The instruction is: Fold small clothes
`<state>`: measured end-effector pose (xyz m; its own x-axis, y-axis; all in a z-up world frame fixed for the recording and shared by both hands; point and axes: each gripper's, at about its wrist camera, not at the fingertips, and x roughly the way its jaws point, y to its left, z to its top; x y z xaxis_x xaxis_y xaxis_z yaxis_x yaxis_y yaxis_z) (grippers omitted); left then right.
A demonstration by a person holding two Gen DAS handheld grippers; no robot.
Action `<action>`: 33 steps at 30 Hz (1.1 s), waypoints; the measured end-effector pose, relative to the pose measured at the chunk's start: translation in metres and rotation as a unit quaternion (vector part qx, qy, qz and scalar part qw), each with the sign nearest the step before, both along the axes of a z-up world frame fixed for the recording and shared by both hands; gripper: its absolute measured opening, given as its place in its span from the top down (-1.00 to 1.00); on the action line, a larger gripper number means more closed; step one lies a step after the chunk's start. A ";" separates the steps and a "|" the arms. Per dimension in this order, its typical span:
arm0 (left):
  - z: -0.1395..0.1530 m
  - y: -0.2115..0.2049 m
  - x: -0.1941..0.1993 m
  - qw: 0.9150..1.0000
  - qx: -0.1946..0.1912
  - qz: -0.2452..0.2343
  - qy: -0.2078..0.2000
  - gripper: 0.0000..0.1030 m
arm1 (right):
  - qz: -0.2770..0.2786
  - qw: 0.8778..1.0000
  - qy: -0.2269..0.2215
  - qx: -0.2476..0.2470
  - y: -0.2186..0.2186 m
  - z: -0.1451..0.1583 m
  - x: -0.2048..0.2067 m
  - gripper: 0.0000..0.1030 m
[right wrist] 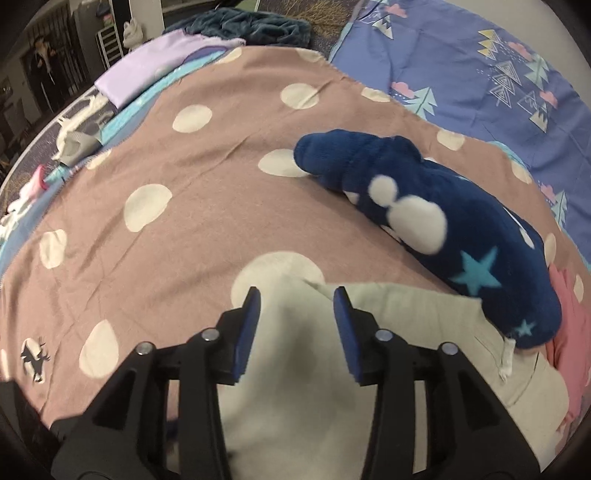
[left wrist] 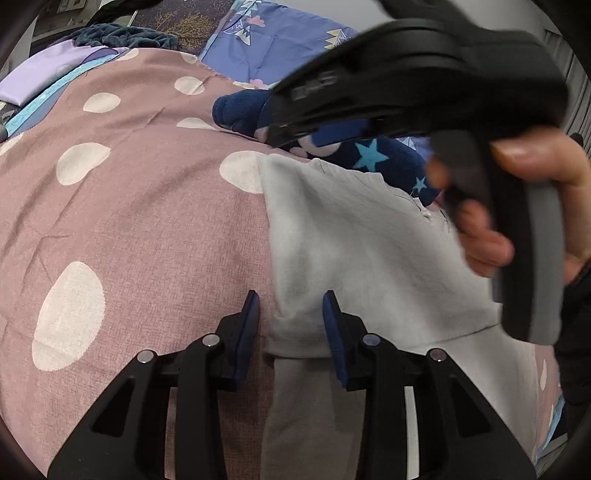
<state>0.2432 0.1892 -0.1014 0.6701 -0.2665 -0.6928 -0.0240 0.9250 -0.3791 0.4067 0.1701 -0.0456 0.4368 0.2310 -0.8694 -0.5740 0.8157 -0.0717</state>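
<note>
A pale grey-white garment (left wrist: 351, 240) lies flat on a mauve sheet with cream dots (left wrist: 129, 221). My left gripper (left wrist: 290, 310) stands open over the garment's left edge, and the cloth shows in the gap with no pad pressing on it. My right gripper (right wrist: 297, 302) is open above the same garment (right wrist: 295, 398), near its far corner. A navy fleece piece with stars (right wrist: 443, 221) lies just beyond it, partly on the pale cloth. In the left wrist view a hand (left wrist: 517, 206) holds the right tool's black housing (left wrist: 424, 81) over the navy fleece (left wrist: 373, 157).
A pink garment (right wrist: 569, 332) lies at the right edge beside the navy fleece. Blue tree-print bedding (right wrist: 480, 74) borders the dotted sheet (right wrist: 184, 184) on the far right. A folded lilac cloth (right wrist: 147, 70), a dark teal blanket (right wrist: 251, 27) and small clothes (right wrist: 74, 144) lie to the far left.
</note>
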 end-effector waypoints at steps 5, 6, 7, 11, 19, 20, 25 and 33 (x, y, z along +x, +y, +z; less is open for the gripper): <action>-0.004 0.009 0.001 1.000 -0.026 0.008 0.007 0.86 | -0.010 0.998 0.003 -0.056 0.022 -0.035 0.020 0.89; -0.004 0.010 0.001 1.000 -0.023 0.010 0.009 0.88 | -0.019 0.999 -0.005 -0.051 0.023 -0.037 0.023 0.92; -0.003 0.007 0.000 1.000 -0.011 0.012 0.013 0.88 | -0.025 0.999 -0.011 -0.032 0.022 -0.036 0.025 0.93; 0.002 -0.012 -0.005 0.997 0.068 0.020 0.013 0.88 | -0.037 0.999 -0.010 0.023 0.020 -0.037 0.035 1.00; 0.000 -0.002 -0.005 0.999 0.044 0.023 0.015 0.77 | -0.048 0.992 -0.055 0.105 -0.066 0.014 -0.013 0.83; 0.000 -0.003 -0.005 0.998 0.048 0.023 0.014 0.77 | -0.052 0.990 -0.073 0.111 -0.094 0.020 -0.030 0.83; 0.000 -0.006 -0.004 0.998 0.058 0.023 0.014 0.77 | -0.099 0.987 -0.078 0.097 -0.208 0.007 -0.090 0.83; 0.001 -0.009 -0.004 0.997 0.068 0.021 0.016 0.74 | -0.242 0.954 -0.018 0.177 -0.359 -0.060 -0.128 0.84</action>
